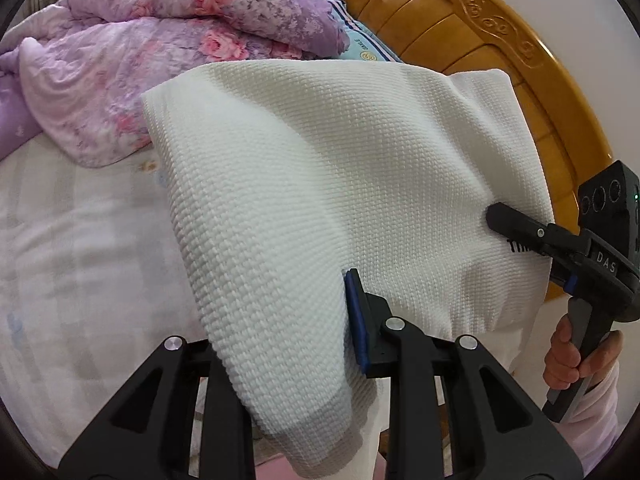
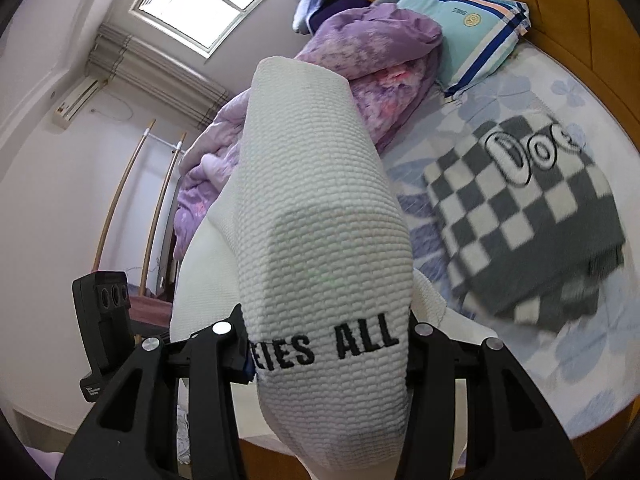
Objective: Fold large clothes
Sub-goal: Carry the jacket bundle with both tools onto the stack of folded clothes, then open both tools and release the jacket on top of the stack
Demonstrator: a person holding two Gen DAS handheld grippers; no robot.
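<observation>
A white waffle-knit garment (image 1: pixel 320 168) hangs in the air above the bed, stretched between both grippers. My left gripper (image 1: pixel 288 320) is shut on its near edge; the blue-padded finger (image 1: pixel 356 312) shows, and cloth hides the other finger. At the right of the left wrist view, my right gripper (image 1: pixel 505 230) is shut on the garment's other side, with a person's hand (image 1: pixel 576 356) on its handle. In the right wrist view, a thick bunch of the white garment (image 2: pixel 320 208) with black lettering fills my right gripper (image 2: pixel 326 332).
A folded grey-and-white checkered garment (image 2: pixel 520 220) lies on the floral bedsheet (image 2: pixel 480 92). A purple floral quilt (image 1: pixel 132 64) and a striped pillow (image 2: pixel 472 28) lie near the wooden headboard (image 1: pixel 500 44). The wall, a window and a wooden rack (image 2: pixel 160 184) stand beyond the bed.
</observation>
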